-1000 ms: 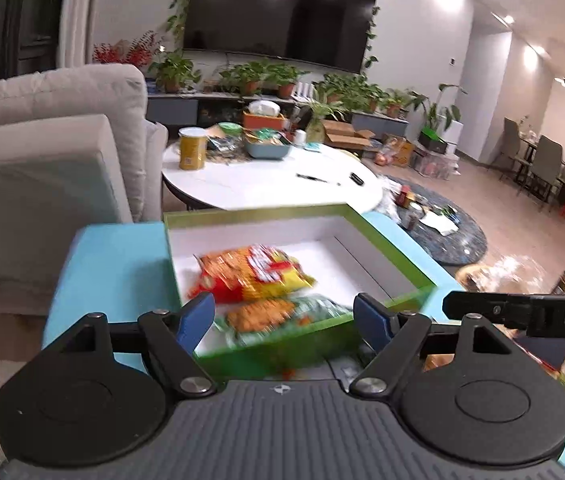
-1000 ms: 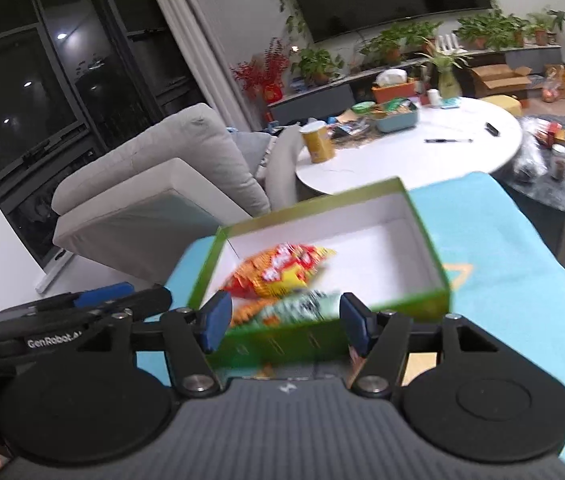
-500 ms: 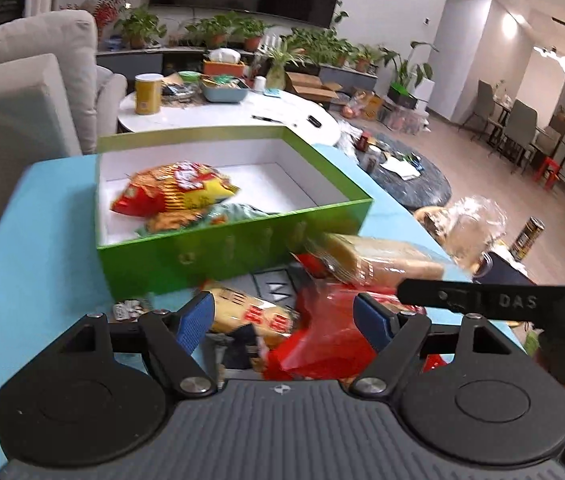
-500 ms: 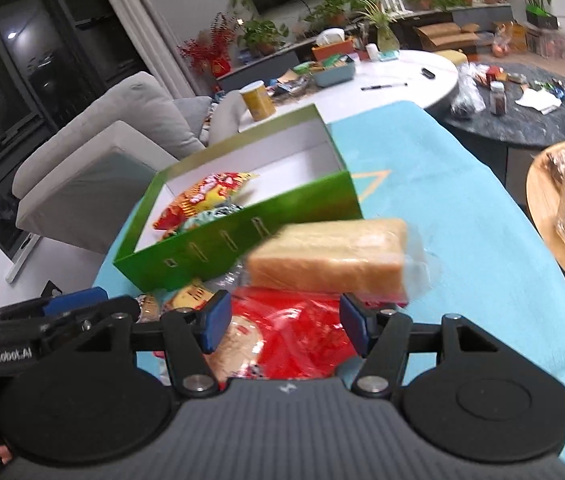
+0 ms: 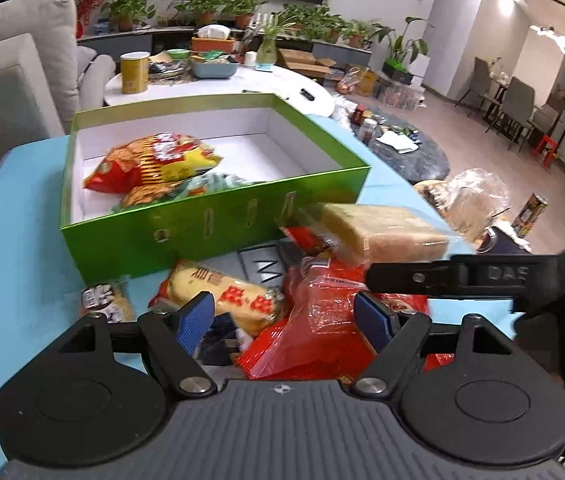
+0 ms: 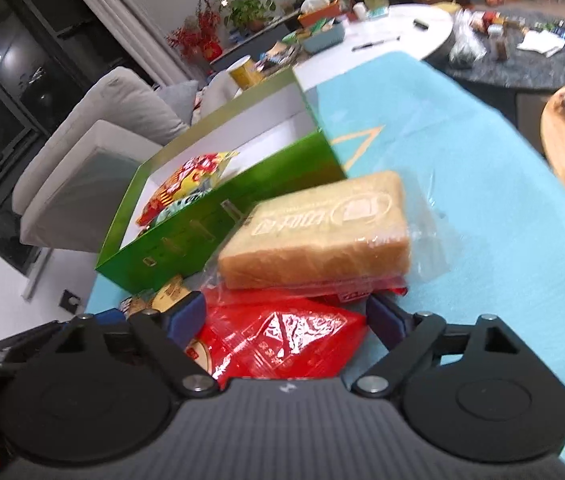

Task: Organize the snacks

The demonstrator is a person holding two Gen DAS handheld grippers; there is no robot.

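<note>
- Hovering over the snack pile, my left gripper has its jaws spread wide, nothing between them but air above the red plastic bag.
- My right gripper is just as released (jaws parted over the same red bag).
- The wrapped bread loaf lies on top of the red bag, its far edge against the front wall of the green box.
- Inside the green box, an orange-and-yellow chip bag sits at the left end, with a green packet just in front of it.
- A yellow snack pack lies on the blue counter, near the box's front wall.
</note>
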